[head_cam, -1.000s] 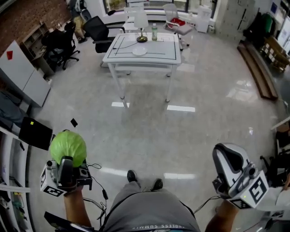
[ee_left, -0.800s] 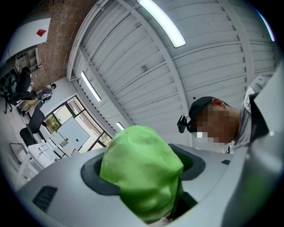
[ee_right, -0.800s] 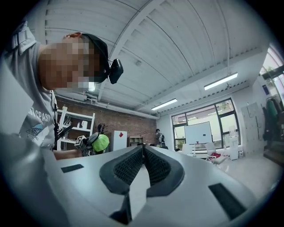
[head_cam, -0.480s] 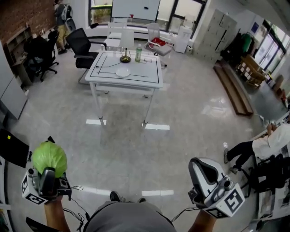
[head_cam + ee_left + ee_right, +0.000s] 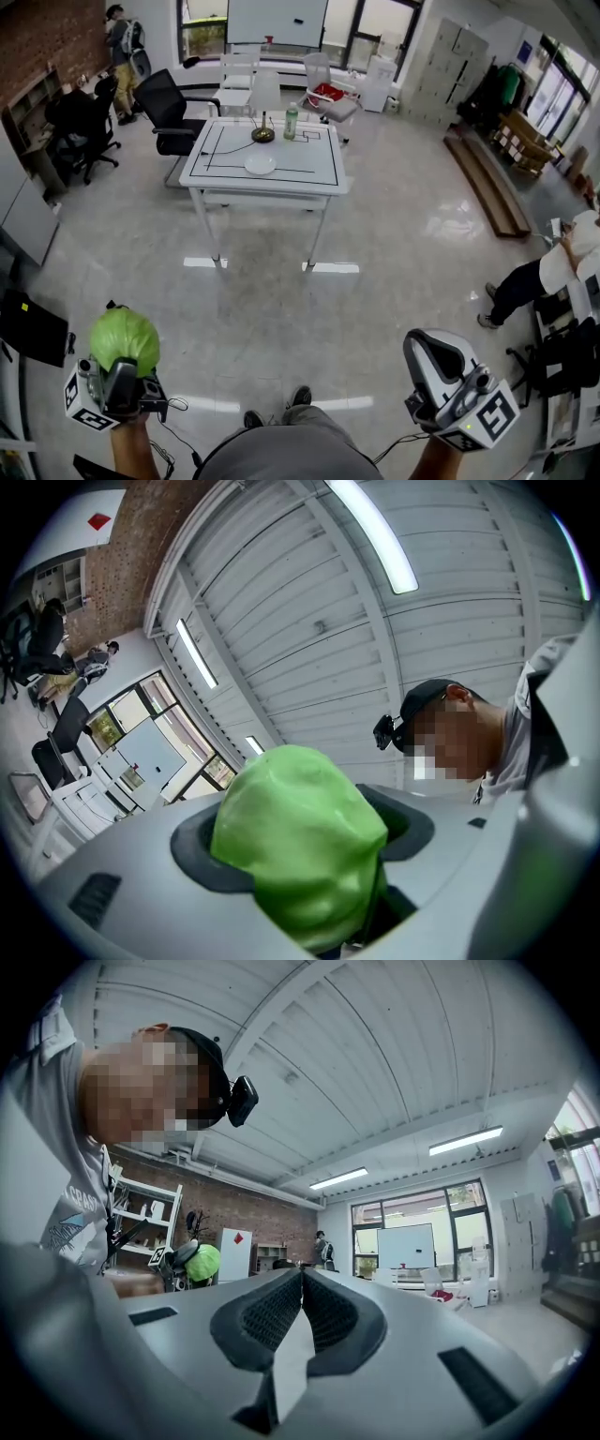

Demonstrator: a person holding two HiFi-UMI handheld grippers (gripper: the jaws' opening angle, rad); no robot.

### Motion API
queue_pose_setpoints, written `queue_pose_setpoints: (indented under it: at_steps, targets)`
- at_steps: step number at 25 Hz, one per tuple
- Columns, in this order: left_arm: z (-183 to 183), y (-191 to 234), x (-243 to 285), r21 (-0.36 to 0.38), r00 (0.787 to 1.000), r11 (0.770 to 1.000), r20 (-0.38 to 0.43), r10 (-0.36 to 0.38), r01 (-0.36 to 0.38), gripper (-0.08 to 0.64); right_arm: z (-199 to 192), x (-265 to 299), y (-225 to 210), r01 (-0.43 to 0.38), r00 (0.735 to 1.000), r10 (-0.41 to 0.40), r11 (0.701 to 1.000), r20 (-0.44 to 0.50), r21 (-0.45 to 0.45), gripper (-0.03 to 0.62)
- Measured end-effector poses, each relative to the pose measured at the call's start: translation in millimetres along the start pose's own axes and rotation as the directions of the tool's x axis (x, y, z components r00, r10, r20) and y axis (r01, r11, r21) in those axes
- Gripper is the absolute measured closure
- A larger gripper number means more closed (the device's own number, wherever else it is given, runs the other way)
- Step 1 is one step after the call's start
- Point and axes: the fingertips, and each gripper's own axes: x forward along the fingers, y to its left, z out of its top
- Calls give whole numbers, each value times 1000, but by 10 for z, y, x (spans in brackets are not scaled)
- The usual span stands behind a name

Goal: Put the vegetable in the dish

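A round green cabbage (image 5: pixel 124 339) sits between the jaws of my left gripper (image 5: pixel 122 364), low at the left of the head view and held up off the floor. In the left gripper view the cabbage (image 5: pixel 300 841) fills the gap between the pads, which press on its sides. My right gripper (image 5: pixel 433 354) is low at the right with its jaws (image 5: pixel 302 1302) shut together and nothing in them. A white dish (image 5: pixel 260 164) lies on the white table (image 5: pixel 314 173) far ahead across the floor, well away from both grippers.
On the table stand a green bottle (image 5: pixel 291 122) and a dark bowl-like thing (image 5: pixel 263 134). Office chairs (image 5: pixel 169 108) are behind and left of it. A person (image 5: pixel 548 272) is at the right, another (image 5: pixel 122 42) at the back left. White tape strips (image 5: pixel 333 267) mark the floor.
The view has lifted and shifted, so the table shows fuller and a person has come in at the right. Both grippers keep their places; the cabbage stays held.
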Motion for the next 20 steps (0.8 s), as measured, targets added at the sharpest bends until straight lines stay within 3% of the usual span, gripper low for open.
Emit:
queue_pose_setpoints:
  at_steps: [10, 17, 20]
  targets:
    - [-275, 249, 718, 20, 999, 999, 21, 45, -46, 221, 126, 379, -842, -87, 996, 86, 996, 32, 11, 586]
    - [-614, 560, 1038, 22, 998, 998, -18, 66, -65, 221, -141, 681, -1344, -113, 993, 113, 994, 28, -2, 586]
    - [-649, 723, 1118, 8, 998, 999, -35, 49, -49, 221, -189, 764, -1413, -89, 996, 89, 996, 10, -9, 586]
